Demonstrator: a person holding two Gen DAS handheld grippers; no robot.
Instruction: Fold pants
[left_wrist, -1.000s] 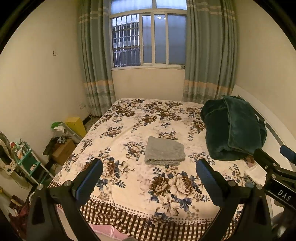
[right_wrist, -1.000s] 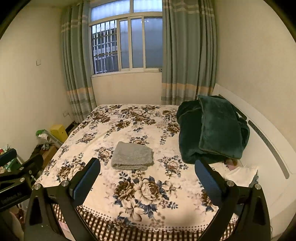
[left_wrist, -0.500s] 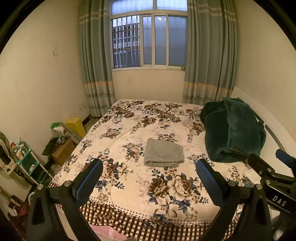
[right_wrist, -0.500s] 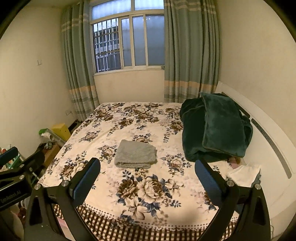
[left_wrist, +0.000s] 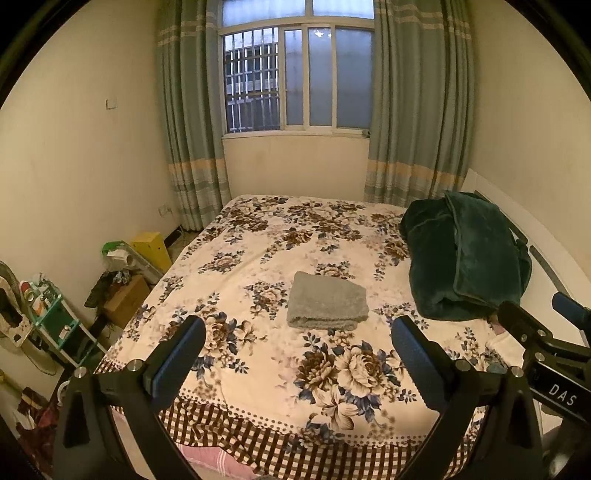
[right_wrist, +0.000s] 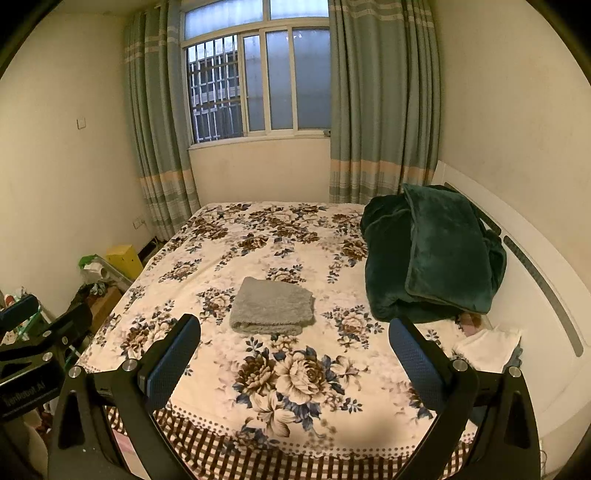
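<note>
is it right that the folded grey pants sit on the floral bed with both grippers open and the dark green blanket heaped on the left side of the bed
Not quite. The dark green blanket is heaped on the right side of the floral bed, by the headboard, as the right wrist view shows. The rest holds: the folded grey pants sit on the bed, and the left gripper and right gripper are both open.

The left black two-finger gripper with blue textured pads is held level and pointing forward, its jaws spread wide with nothing between them. The right black two-finger gripper with blue textured pads takes the same pose, also spread wide and empty. The two are side by side: the right one's frame shows at the right edge of the left wrist view, and the left one's frame at the left edge of the right wrist view. No hand or sleeve is visible.
</note>
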